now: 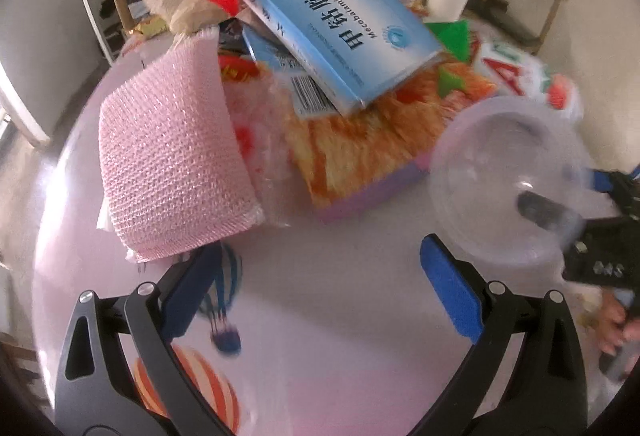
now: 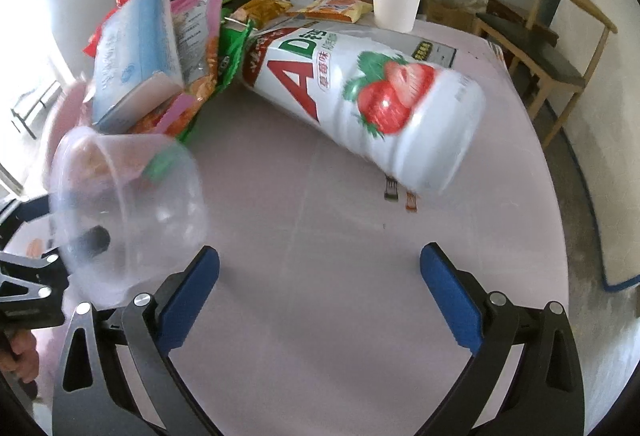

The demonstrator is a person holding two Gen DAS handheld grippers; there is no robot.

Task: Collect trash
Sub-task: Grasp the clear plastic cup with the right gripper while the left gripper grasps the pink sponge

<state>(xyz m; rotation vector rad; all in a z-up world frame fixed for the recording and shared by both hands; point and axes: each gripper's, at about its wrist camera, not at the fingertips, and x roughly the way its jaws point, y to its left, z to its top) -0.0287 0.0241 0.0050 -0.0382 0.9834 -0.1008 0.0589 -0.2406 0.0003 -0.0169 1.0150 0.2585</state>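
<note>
With both the left gripper (image 1: 320, 292) and right gripper (image 2: 320, 292) spread apart and empty, the clear plastic cup (image 2: 128, 211) lies tipped between them beside the trash pile (image 1: 304, 75), probably light, thin and slippery, best pinched across its rim.

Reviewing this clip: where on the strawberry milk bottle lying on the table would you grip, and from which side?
Grip the strawberry milk bottle across its round body near the strawberry print, coming down from above. It lies on its side, butted against the trash pile at its far end; the near end is free. The right gripper is open.
</note>
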